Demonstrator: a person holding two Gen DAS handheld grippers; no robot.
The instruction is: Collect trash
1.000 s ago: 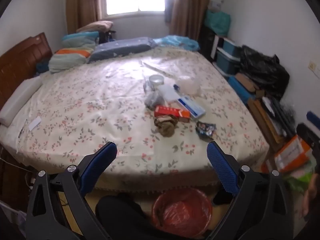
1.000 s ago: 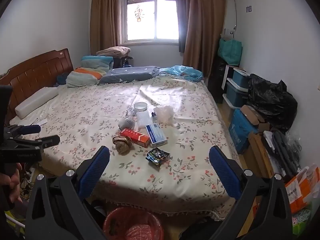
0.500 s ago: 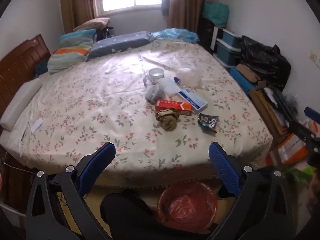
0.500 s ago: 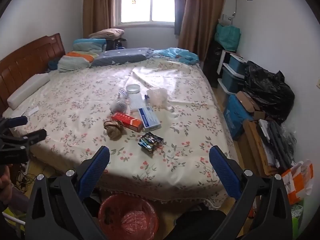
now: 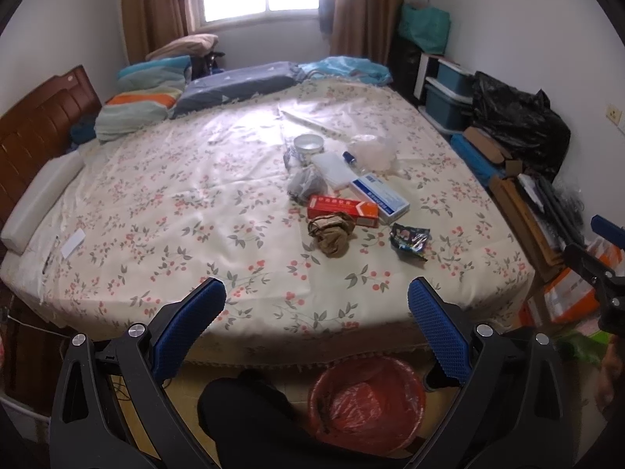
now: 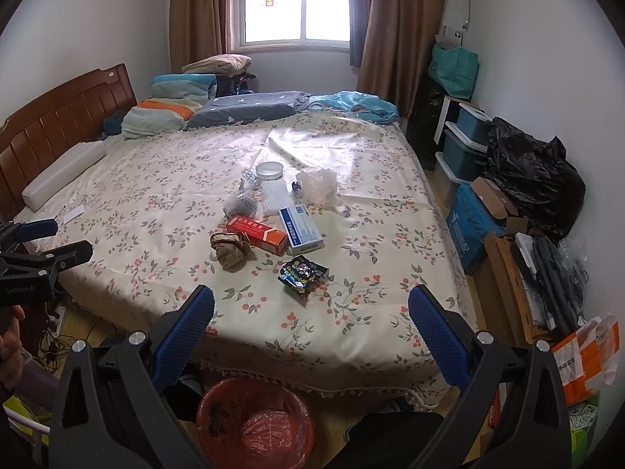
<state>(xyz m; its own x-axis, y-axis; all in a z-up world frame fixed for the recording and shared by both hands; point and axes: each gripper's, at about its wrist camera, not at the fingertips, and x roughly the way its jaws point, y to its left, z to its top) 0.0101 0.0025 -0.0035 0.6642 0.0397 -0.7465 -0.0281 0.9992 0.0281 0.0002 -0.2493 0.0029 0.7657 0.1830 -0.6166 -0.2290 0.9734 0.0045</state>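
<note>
Trash lies in a cluster on the floral bed [image 5: 164, 211]: a crumpled brown paper [image 5: 331, 231] [image 6: 230, 249], a red box [image 5: 343, 210] [image 6: 261, 234], a blue-and-white box [image 5: 379, 198] [image 6: 300, 228], a dark snack wrapper [image 5: 409, 238] [image 6: 301, 272], a grey crumpled bag [image 5: 306, 184], a clear plastic bag [image 6: 317, 187], a small bottle [image 6: 296, 191] and a round tin [image 5: 308, 144] [image 6: 269, 170]. A red-lined bin [image 5: 366, 402] [image 6: 256, 424] stands on the floor at the bed's foot. My left gripper [image 5: 317, 314] and right gripper [image 6: 311, 322] hang open and empty above the bed's near edge.
Pillows and folded bedding sit by the wooden headboard [image 6: 58, 125]. Storage boxes [image 6: 465, 144], a black bag [image 6: 535, 179] and flattened cardboard [image 6: 508, 273] line the right wall. A person's dark-clad leg [image 5: 250, 422] is beside the bin.
Both views have tilted down and closed in slightly on the bed's foot; the trash cluster and the bin sit a little differently in frame. Both grippers stayed open.
</note>
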